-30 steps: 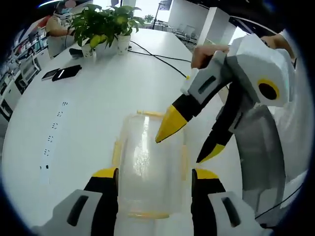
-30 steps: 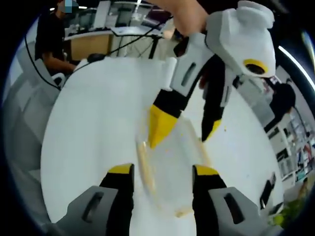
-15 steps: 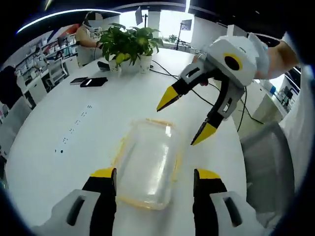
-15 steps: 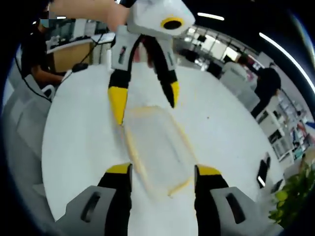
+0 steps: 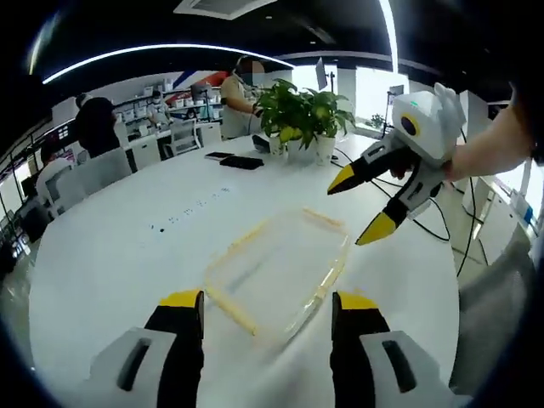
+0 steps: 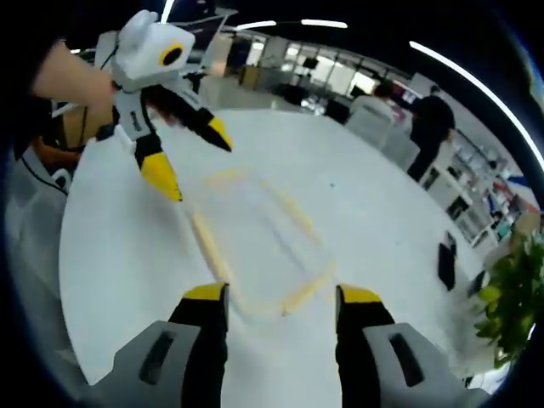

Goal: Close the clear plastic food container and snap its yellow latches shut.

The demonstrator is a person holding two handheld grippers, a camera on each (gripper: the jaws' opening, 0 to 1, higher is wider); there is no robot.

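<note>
A clear plastic food container (image 5: 280,272) with yellow latches lies flat on the white table (image 5: 119,263), lid on. My left gripper (image 5: 265,310) hovers open above its near end, nothing between the jaws. The right gripper (image 5: 365,208) shows at the right of the left gripper view, open, raised above the container's far right corner. In the right gripper view the container (image 6: 255,242) lies ahead of my open right gripper (image 6: 280,302), and the left gripper (image 6: 195,157) hangs open above the container's far left side.
Potted plants (image 5: 302,115) and dark phones (image 5: 242,161) stand at the far side of the table, with cables (image 5: 433,225) trailing at the right. People sit at desks behind. A phone (image 6: 446,259) and a plant (image 6: 514,293) lie on the right.
Both grippers have lifted up and back from the container, so it looks smaller and further off. Their jaws stay open and the container has not moved.
</note>
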